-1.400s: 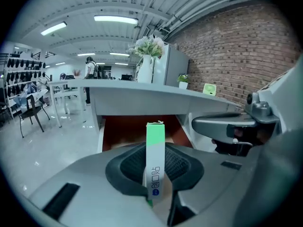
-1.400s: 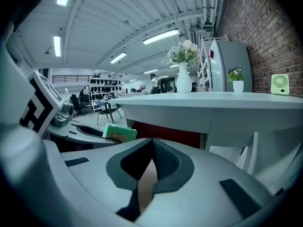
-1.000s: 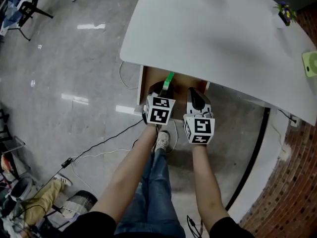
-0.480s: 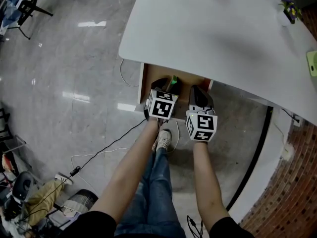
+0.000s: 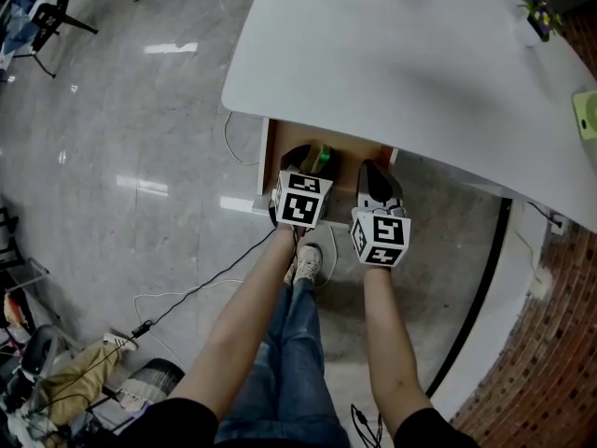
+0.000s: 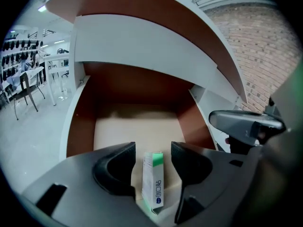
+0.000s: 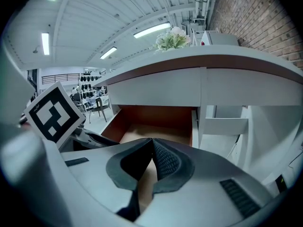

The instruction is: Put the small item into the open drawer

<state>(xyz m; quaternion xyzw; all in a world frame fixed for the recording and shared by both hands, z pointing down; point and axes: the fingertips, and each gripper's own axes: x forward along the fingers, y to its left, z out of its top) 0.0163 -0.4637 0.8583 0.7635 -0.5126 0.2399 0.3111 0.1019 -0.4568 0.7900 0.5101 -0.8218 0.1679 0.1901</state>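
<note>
My left gripper (image 6: 153,148) hangs over the near edge of the open drawer (image 6: 78,126), which stands pulled out from under the white desk surface (image 5: 392,54). Its jaws are spread apart with a gap on each side of the small box (image 6: 154,181), so neither one presses on it. The box is white with a green far end and some dark print on its near end. It lies lengthwise between my jaws, pointing toward the back of the drawer, over the near part of the pale drawer floor; I cannot tell whether it rests flat there. The drawer's side and back walls are reddish brown. My right gripper (image 7: 152,148) is just to the right of the left one, close by the drawer's right front corner, and its jaws are pressed together with nothing between them. From above, both marker cubes sit side by side at the drawer's front. A small potted plant (image 5: 536,19) stands on the surface at the far right.
</note>
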